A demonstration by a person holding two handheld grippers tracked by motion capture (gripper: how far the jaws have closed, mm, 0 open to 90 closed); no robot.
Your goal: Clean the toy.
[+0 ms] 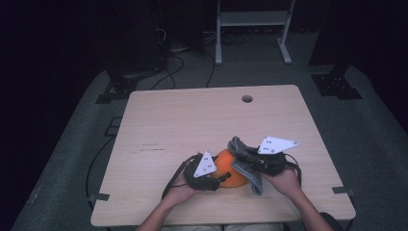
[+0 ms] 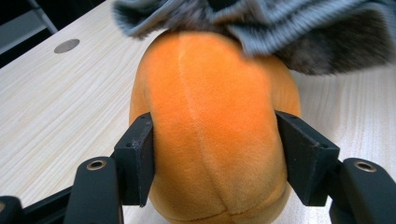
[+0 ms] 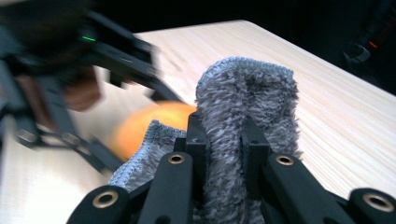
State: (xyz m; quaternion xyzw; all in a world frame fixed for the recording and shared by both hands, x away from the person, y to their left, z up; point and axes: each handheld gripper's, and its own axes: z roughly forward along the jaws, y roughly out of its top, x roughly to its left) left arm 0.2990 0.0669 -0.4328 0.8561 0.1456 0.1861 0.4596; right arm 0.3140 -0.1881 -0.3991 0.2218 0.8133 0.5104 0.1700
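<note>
Left gripper (image 2: pixel 212 154) clamped on orange plush (image 2: pixel 212 135), sides squashing in: soft, light, grippy. Right gripper (image 3: pixel 223 140) pinched shut on grey cloth (image 3: pixel 247 98), limp, draped over plush at table's (image 1: pixel 183 120) six o'clock. Best hold: plush's wide middle, cloth's fold.

Looking along my right gripper (image 3: pixel 223 135), I see its jaws pinched on a fold of grey fuzzy cloth (image 3: pixel 247 88); beyond, blurred, the other gripper (image 3: pixel 88 88) beside an orange plush (image 3: pixel 149 126) on the wooden table (image 3: pixel 336 121).

Each gripper carries matte black jaws on brass-riveted arms. A grey three-cornered plate (image 1: pixel 205 164) with black dots tops the left gripper (image 2: pixel 212 156). The right gripper (image 3: pixel 223 140) bears one too.
</note>
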